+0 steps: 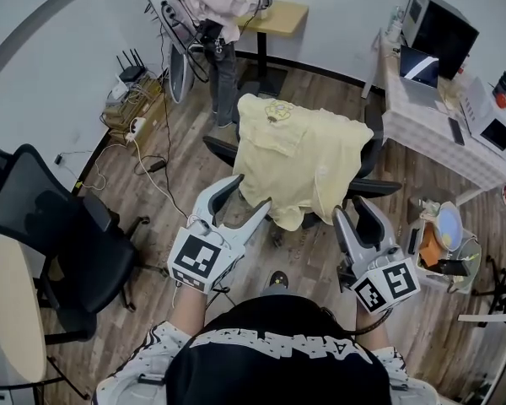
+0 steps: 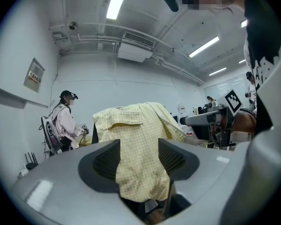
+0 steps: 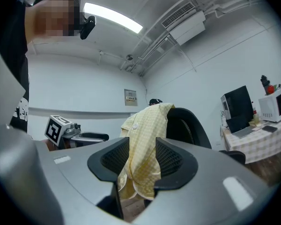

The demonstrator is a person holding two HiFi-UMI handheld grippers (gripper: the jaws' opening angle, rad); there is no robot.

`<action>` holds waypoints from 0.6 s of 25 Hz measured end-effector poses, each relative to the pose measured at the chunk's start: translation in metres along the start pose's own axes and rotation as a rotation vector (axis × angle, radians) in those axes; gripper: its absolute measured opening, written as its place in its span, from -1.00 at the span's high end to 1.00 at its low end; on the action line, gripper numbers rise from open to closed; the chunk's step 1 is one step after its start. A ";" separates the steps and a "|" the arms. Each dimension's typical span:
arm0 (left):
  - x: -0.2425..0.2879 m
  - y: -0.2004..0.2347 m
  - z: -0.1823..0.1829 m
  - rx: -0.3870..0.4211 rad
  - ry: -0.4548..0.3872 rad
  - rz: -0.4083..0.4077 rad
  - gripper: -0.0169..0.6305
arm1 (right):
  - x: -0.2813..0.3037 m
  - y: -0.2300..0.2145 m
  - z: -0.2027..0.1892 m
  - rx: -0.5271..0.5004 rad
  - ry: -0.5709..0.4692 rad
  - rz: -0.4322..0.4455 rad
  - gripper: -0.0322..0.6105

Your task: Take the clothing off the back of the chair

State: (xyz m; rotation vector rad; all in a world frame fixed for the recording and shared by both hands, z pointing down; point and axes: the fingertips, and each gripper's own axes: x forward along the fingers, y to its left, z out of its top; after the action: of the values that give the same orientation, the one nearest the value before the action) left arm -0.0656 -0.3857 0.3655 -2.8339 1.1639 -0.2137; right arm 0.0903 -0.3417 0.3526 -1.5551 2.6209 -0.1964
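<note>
Shirt [image 1: 299,154], yellow, draped over the back of a black chair [image 1: 374,146] mid-room; left gripper [image 1: 249,194] and right gripper [image 1: 350,211] at its near side, jaws apart, gripping nothing

Head view. Bare floor [image 1: 194,167] is open at centre left, between the office chair [image 1: 59,234] at left and the chair [image 1: 375,188] at centre, draped with a shirt [image 1: 299,154]. Cables [image 1: 152,165] cross the upper left. A table [image 1: 438,133] and bin [image 1: 443,243] close the right. A person [image 1: 215,24] stands at top centre. Nothing stands between the left gripper [image 1: 251,192], the right gripper [image 1: 349,207] and the shirt.
</note>
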 end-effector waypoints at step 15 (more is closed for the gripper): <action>0.044 0.034 -0.010 -0.028 0.034 0.009 0.00 | 0.041 -0.023 -0.008 0.016 0.029 0.066 0.21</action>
State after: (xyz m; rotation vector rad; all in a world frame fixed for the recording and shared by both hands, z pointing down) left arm -0.0597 -0.4411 0.3757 -2.8597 1.1957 -0.2475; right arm 0.0890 -0.3882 0.3639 -1.4691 2.6811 -0.2363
